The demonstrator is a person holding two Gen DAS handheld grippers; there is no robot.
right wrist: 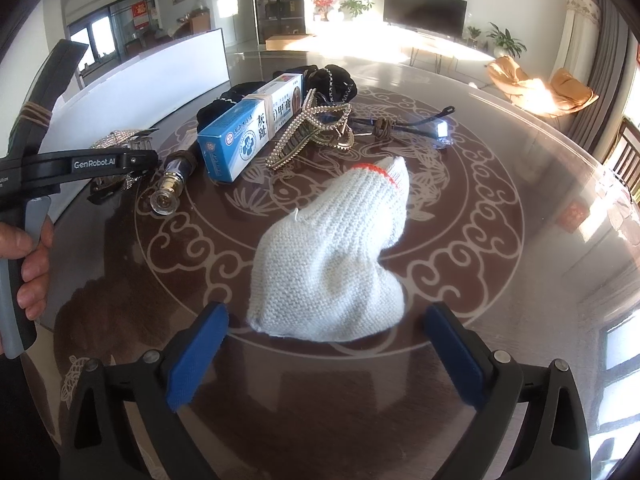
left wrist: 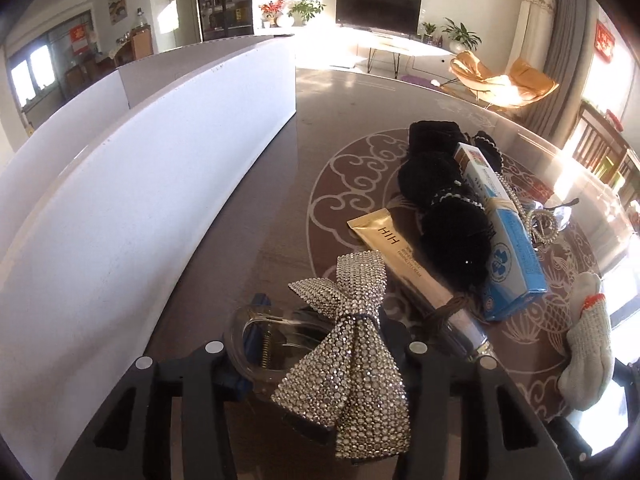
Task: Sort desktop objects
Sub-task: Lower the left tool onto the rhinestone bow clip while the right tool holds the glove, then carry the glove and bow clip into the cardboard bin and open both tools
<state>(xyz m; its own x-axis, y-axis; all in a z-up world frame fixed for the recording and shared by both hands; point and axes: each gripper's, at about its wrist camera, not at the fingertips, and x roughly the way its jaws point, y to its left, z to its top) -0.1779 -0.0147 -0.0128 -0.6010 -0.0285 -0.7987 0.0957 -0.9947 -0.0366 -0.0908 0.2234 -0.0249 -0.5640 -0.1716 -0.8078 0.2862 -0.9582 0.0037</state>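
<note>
My left gripper (left wrist: 316,324) is shut on a rhinestone bow clip (left wrist: 348,360), which covers its right finger and sits low over the glass tabletop. Just beyond it lie a gold cream tube (left wrist: 404,268), black scrunchies (left wrist: 440,200) and a blue carton (left wrist: 504,240). In the right wrist view the left gripper (right wrist: 136,160) shows at the left with the bow (right wrist: 120,138) in its tips. My right gripper (right wrist: 326,312) is open, its blue pads on either side of the near edge of a white knit glove (right wrist: 332,264), not touching it.
A long white box wall (left wrist: 140,200) runs along the left of the round table (right wrist: 500,240). A pearl hair claw (right wrist: 312,132) and a dark cord with a knot (right wrist: 384,124) lie behind the glove. A hand (right wrist: 28,264) grips the left gripper's handle.
</note>
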